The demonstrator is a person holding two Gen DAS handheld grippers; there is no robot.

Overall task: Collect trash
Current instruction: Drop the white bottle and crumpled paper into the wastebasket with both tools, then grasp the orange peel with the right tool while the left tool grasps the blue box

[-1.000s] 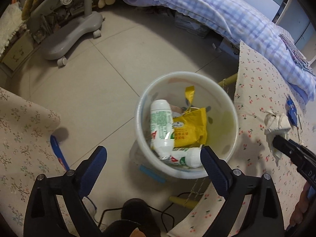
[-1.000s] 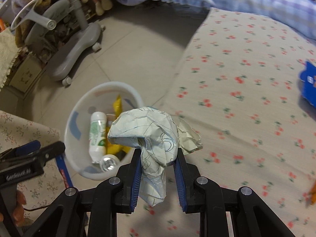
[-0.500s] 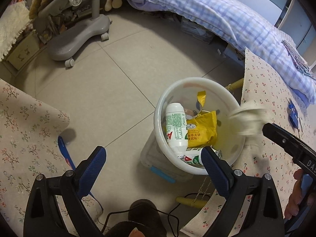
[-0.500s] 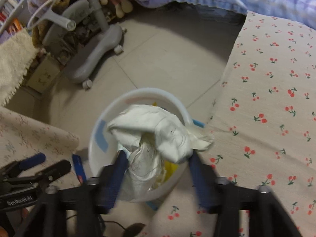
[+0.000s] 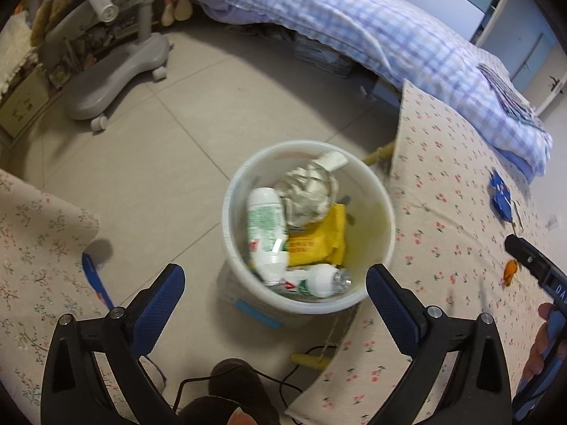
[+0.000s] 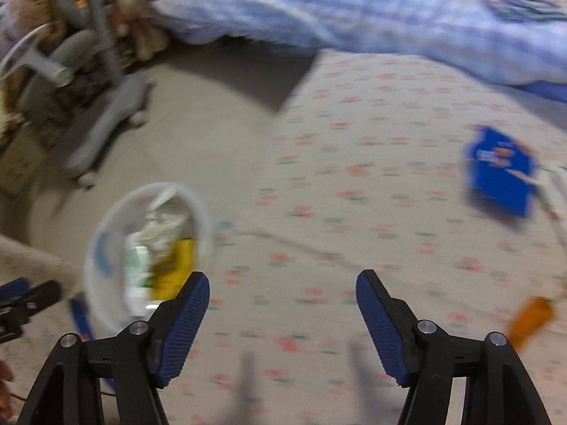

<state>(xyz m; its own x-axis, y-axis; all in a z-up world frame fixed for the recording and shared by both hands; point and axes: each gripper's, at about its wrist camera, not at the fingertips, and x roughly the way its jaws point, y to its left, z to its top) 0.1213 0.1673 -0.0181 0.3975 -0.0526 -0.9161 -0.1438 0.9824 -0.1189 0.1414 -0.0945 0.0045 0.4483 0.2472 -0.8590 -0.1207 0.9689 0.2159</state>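
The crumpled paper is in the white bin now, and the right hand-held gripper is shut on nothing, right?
Almost. The crumpled paper does lie in the white bin, as the left wrist view shows. But the right hand-held gripper is open, not shut: the right wrist view shows its jaws spread wide, with nothing between them.

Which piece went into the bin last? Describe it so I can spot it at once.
Find the round white plastic bin on the floor beside the cherry-print cloth. Inside, at the far side, lies a crumpled off-white paper wad. It lies above the yellow packet and beside the white bottle, the only wrinkled, unprinted piece.
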